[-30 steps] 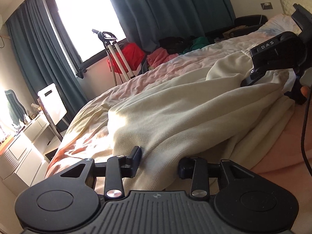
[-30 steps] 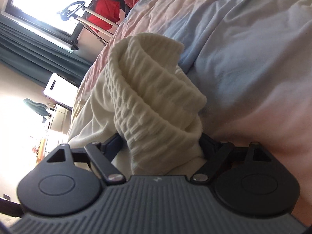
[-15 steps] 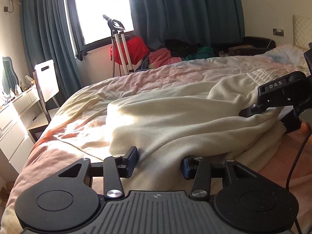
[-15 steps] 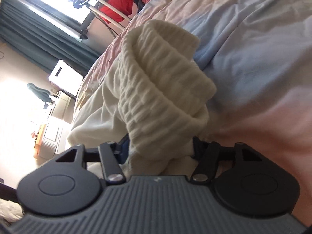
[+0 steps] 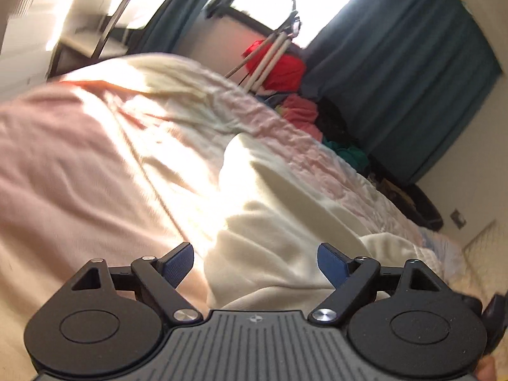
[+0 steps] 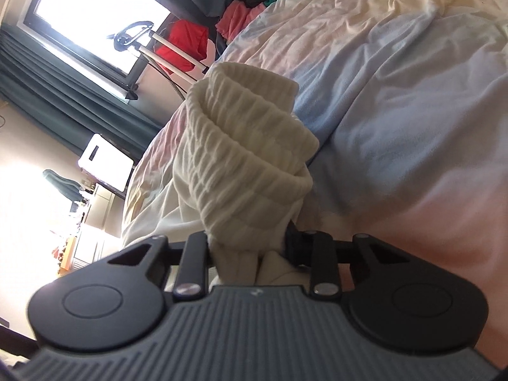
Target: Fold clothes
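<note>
A cream knit garment lies spread on the bed. In the left wrist view my left gripper is open, its blue-padded fingers apart above the garment's near edge, holding nothing. In the right wrist view my right gripper is shut on the garment's ribbed band, which bunches up in front of the fingers and hides the fingertips. The rest of the garment trails off to the left below it.
The bed has a pink, cream and pale blue duvet, also seen in the right wrist view. Beyond it lie piled red, pink and green clothes, a white-legged stand, teal curtains and a white chair.
My left gripper has opened and let go of the garment's edge, and its view has swung and tilted to the left. My right gripper still holds the ribbed band, slightly raised.
</note>
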Available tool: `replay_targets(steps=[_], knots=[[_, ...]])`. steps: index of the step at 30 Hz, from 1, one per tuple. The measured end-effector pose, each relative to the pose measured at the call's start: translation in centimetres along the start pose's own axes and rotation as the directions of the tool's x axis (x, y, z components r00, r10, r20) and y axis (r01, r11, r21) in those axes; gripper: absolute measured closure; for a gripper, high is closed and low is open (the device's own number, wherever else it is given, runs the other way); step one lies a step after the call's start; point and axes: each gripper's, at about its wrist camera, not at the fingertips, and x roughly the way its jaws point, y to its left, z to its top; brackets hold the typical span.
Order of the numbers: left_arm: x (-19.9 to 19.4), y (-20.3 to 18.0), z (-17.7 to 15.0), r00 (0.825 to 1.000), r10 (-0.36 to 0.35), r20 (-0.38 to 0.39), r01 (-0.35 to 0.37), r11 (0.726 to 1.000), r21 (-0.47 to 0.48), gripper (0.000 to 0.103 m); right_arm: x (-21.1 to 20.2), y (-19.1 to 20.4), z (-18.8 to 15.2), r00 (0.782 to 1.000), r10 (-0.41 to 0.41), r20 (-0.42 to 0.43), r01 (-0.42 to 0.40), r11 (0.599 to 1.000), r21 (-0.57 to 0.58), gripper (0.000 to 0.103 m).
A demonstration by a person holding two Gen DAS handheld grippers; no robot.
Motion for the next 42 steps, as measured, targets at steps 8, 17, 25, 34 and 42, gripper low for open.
replay_targets(steps=[8,17,25,34,42], knots=[[4.0,4.9,0.4,0.986,-0.102,-0.134,0.058,0.953,-0.298,0.027,0.3,0.3,-0.3,1.000,-0.011,0.001,0.011,1.000,-0.019,0.071],[2.3,4.7,2.4,0.976,-0.189,-0.104,0.155,0.949,-0.276,0.056,-3.2,3.5,1.0,0.998,0.044,0.038,-0.042,0.998,-0.050,0.074],[1.9,-6.3,7.5,0.962,-0.260,-0.084,0.243,0.954,-0.174,0.058,-9.8,5.6,8.6,0.993,0.066,0.102,-0.062,0.997,-0.045,0.075],[16.8,-23.2,12.3,0.910,-0.377,-0.170,0.362,0.925,-0.116,0.059,-13.4,-1.2,23.7,0.970,-0.027,0.242,0.005,0.996,0.093,0.075],[34.5,-33.5,12.8,0.875,-0.416,-0.248,0.397,0.909,-0.127,0.060,-10.6,-8.5,34.3,0.934,-0.159,0.321,0.124,0.984,0.128,0.075]])
